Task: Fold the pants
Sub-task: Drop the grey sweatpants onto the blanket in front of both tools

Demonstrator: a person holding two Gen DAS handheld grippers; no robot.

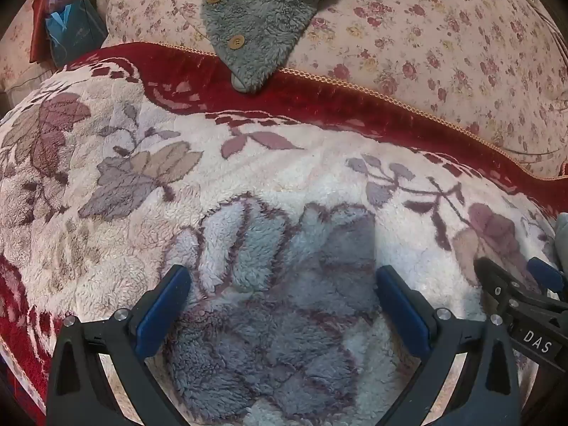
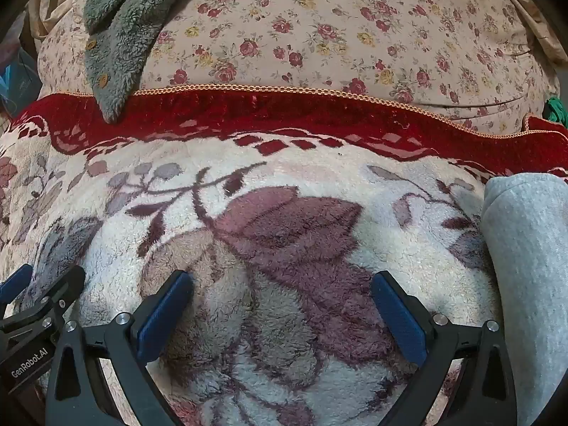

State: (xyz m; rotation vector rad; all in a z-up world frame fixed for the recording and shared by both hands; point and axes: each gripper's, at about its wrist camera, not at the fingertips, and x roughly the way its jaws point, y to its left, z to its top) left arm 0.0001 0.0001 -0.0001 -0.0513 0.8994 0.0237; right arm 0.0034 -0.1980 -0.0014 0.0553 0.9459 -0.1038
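Light grey pants [image 2: 529, 284] lie folded in a thick roll at the right edge of the right wrist view, on the fluffy cream blanket [image 2: 284, 184]. A sliver of them shows at the right edge of the left wrist view [image 1: 561, 238]. My right gripper [image 2: 282, 284] is open and empty, hovering over the blanket just left of the pants. My left gripper [image 1: 282, 280] is open and empty over a grey-blue flower pattern, left of the right gripper [image 1: 511, 284]. The left gripper also shows at the lower left of the right wrist view [image 2: 42, 287].
A red border with gold trim [image 1: 319, 96] edges the blanket. Behind it lies a pink floral quilt [image 2: 337, 35]. A grey fleece garment with wooden buttons [image 1: 255, 17] hangs over the quilt onto the red border. Blue bags [image 1: 67, 32] sit at far left.
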